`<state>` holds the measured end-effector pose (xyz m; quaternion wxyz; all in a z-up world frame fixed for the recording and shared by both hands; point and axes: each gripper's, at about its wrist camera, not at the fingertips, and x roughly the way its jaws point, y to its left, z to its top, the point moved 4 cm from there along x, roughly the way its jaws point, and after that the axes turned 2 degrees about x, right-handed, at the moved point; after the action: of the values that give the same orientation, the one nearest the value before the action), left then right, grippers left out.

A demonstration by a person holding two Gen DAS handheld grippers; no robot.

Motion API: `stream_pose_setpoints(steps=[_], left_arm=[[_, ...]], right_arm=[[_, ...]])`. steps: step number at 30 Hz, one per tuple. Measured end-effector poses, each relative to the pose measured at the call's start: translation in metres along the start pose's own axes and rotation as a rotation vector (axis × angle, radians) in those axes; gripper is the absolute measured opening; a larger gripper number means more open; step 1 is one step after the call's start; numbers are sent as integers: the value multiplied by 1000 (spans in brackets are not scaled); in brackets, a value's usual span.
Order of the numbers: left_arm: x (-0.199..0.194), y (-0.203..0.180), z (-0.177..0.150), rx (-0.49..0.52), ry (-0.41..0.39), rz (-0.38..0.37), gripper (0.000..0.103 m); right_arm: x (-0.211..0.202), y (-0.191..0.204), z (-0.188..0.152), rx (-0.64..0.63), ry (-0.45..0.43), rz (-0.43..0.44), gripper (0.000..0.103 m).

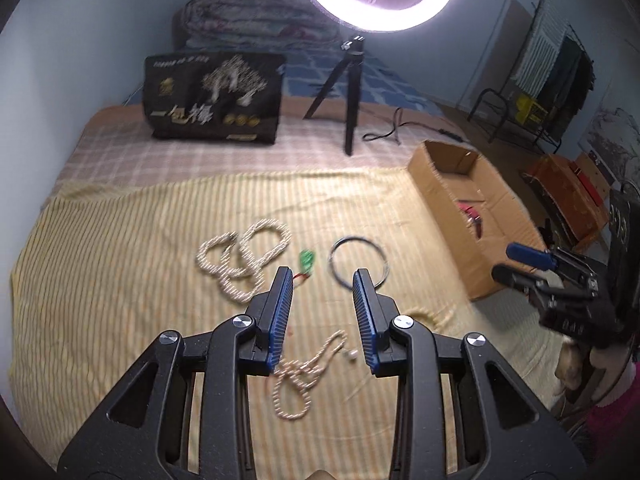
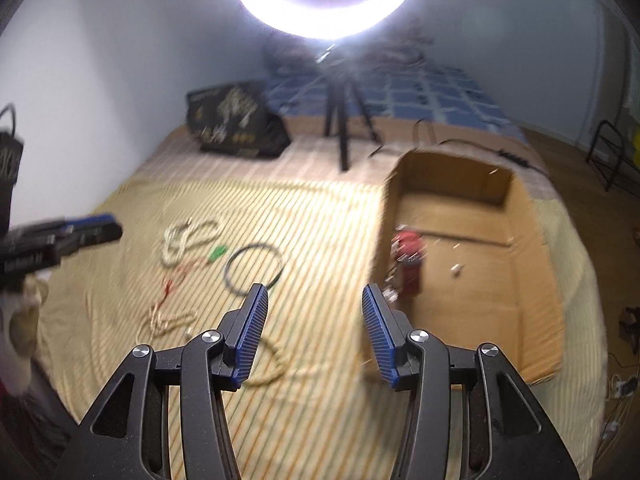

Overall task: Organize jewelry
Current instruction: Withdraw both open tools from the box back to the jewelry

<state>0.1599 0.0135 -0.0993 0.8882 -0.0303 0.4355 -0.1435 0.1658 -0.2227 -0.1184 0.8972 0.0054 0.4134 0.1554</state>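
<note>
You have one bed carrying everything, one cardboard box at its right edge with one red piece inside, one ring light tripod and one black bag toward the far edge. Mid-bed lie one thick pearl rope, one dark bangle, one thin bead necklace and one green pendant. The striped cloth's left side lies bare. Your left gripper and right gripper both hang parted, gripping nothing.
</note>
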Motion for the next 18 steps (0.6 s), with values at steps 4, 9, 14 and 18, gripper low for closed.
stream_pose_setpoints(steps=[4,9,14,18], left_arm=[[6,12,-18,2,47,9,31],[17,26,-43,-30,116,2,31],[29,22,-65,-28,177,-30,31],[42,8,-81,12,228,-47,31]], right_arm=[[11,20,-20,-50,56,26,48],[25,37,-39,-105,113,34,48],[39,48,-49,-144,163,57,48],[48,54,-57,-177,193,49,48]])
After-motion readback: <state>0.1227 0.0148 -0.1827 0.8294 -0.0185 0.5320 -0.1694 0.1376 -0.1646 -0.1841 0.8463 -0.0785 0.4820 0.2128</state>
